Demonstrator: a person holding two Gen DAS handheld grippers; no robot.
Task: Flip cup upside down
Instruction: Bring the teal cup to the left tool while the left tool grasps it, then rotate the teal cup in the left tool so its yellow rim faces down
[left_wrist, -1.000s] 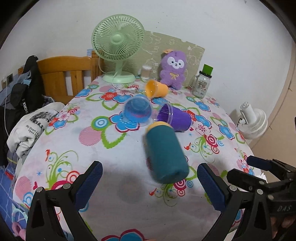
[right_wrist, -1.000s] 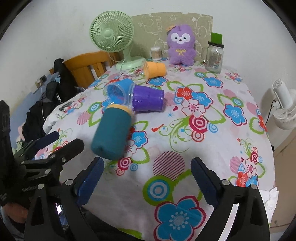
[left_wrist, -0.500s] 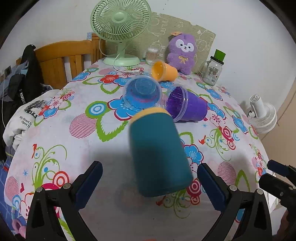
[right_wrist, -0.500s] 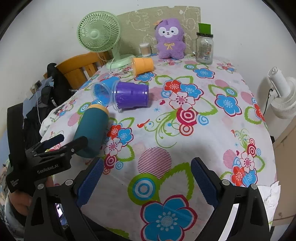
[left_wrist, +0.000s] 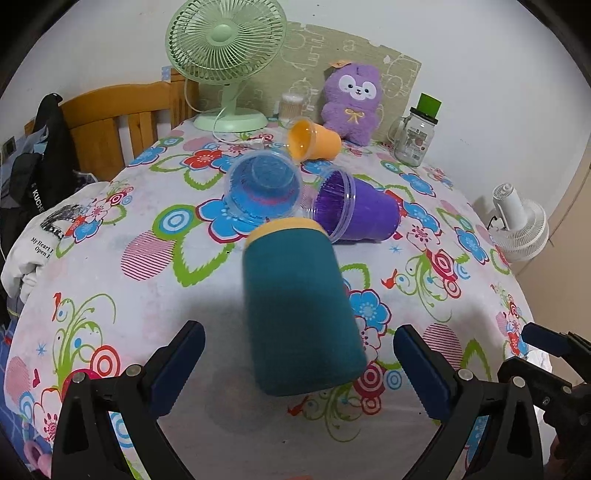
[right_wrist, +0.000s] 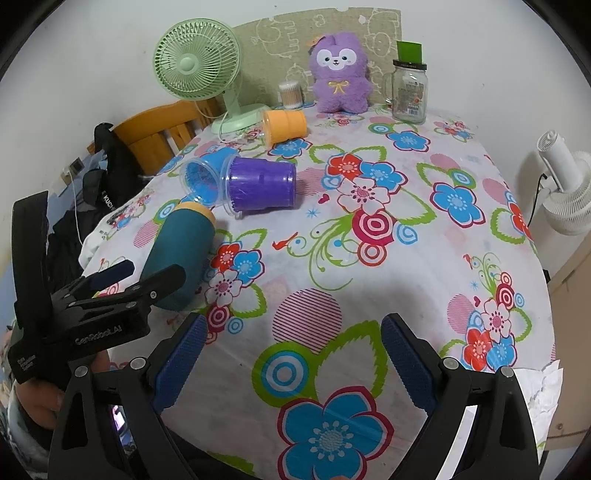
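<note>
Left tool (left_wrist: 298, 363) agape around teal cup (left_wrist: 301, 314), only left view shows

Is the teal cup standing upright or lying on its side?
Lying on its side: the teal cup rests lengthwise on the tablecloth, yellow rim towards the purple cup.

Near end of the teal cup (right_wrist: 177, 254) behind the left hand-held gripper (right_wrist: 122, 280); jar label (right_wrist: 410, 96) unreadable.

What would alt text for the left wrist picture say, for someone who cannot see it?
A teal cup lies on its side on a flowered tablecloth, just ahead of the open left gripper. Behind it lie a blue cup, a purple cup and an orange cup, before a green fan and a purple plush toy.
</note>
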